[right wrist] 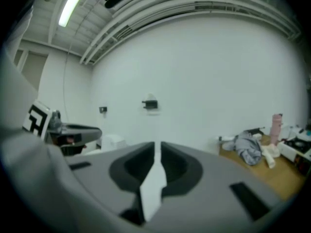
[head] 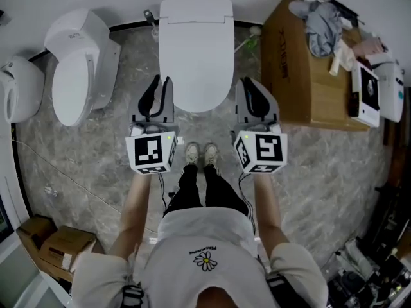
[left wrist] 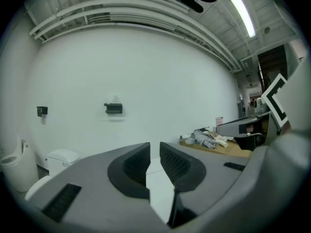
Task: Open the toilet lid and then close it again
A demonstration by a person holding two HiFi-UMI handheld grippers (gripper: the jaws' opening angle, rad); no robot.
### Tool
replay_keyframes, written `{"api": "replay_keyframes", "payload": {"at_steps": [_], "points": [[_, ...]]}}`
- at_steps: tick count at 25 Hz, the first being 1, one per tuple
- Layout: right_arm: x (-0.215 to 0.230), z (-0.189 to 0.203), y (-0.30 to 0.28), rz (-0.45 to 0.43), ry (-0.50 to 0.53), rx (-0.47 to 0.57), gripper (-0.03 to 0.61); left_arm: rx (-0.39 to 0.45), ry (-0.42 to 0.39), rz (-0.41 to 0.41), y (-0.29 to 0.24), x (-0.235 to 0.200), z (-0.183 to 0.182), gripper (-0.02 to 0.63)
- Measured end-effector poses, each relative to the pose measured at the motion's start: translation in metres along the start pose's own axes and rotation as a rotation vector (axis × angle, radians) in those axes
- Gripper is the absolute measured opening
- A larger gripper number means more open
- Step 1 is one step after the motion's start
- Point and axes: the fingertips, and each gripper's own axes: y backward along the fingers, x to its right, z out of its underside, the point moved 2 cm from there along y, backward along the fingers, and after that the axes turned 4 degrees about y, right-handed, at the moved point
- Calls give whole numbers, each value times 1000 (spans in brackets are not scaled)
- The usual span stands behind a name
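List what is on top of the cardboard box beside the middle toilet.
On the cardboard box lie a crumpled grey cloth, pale items beside it and a white package at the near end. Whatever is under the cloth is hidden.

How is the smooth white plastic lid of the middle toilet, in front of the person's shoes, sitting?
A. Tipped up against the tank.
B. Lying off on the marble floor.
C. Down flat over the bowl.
C: in the head view the smooth white plastic lid lies flat as one unbroken surface, with nothing of the inside showing.
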Motion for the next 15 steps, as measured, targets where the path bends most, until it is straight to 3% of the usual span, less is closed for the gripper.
{"api": "replay_keyframes", "payload": {"at_steps": [3, 10, 15], "points": [[-1, 46, -18, -8, 26, -31, 48, -35, -16, -35, -14, -12, 53, 26], [-11, 180, -43, -40, 78, -153, 29, -139, 5, -74, -22, -27, 202, 20], [-20, 270, -45, -106, 8, -210, 31, -201, 3, -67, -18, -23, 290, 20]]}}
